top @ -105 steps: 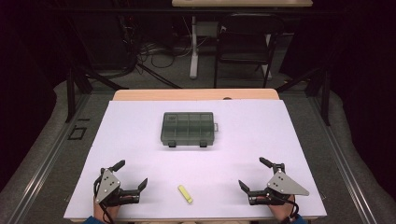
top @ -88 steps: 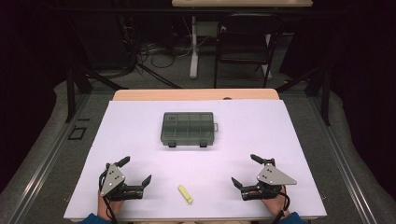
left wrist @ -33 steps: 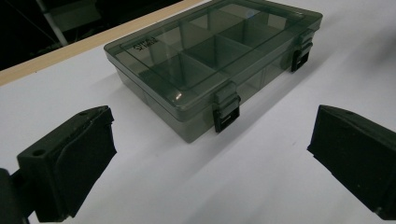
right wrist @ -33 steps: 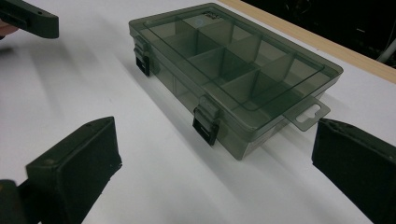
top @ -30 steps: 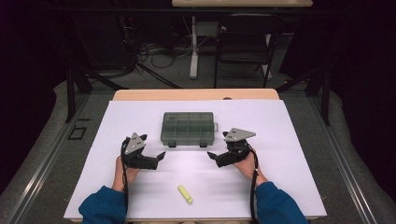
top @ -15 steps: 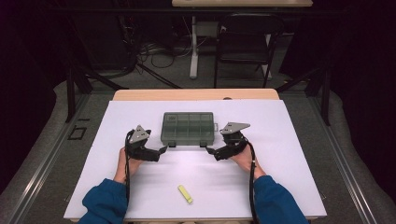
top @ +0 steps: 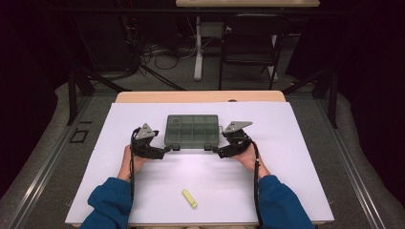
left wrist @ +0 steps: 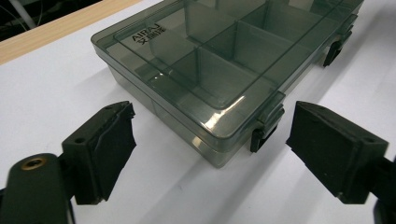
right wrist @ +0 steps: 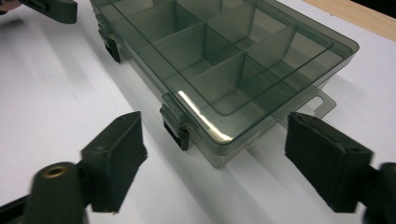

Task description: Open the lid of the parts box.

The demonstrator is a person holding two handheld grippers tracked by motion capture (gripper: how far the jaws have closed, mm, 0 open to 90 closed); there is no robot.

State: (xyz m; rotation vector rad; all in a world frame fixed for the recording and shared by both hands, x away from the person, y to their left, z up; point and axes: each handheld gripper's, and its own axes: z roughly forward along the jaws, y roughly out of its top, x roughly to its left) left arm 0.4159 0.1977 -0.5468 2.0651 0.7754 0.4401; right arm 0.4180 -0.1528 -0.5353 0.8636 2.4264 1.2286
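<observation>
1. Both of your hands have come forward from the near corners of the table to the near side of the compartment box [top: 192,130], while the box and the yellow piece [top: 189,198] lie where they lay before.
2. Your left gripper [top: 165,151] now sits at the box's near left corner and your right gripper [top: 220,152] at its near right corner. Each pair of jaws has just been narrowing yet stands apart, with a box corner and a latch in the gap and no pad touching plastic.
3. The box rests shut on the white table cover [top: 296,143], toward the far middle, with both dark latches on its near wall. The yellow piece lies well apart from it, near the table's near edge.
4. In the left gripper view, the left latch [left wrist: 264,130] sits nearer the right pad [left wrist: 334,147] than the left one. Shift so the latch is centred before you narrow further.
5. In the right gripper view, the right latch [right wrist: 175,125] lies close to the left pad [right wrist: 116,158]. Correct that the same way.
6. Judging from this, the step is unclipping the lid. Work the latch tabs, not the lid edge, and take them evenly so the light box does not slide away from you.
7. Keep the pads low, near the cover, so they catch under each tab.
</observation>
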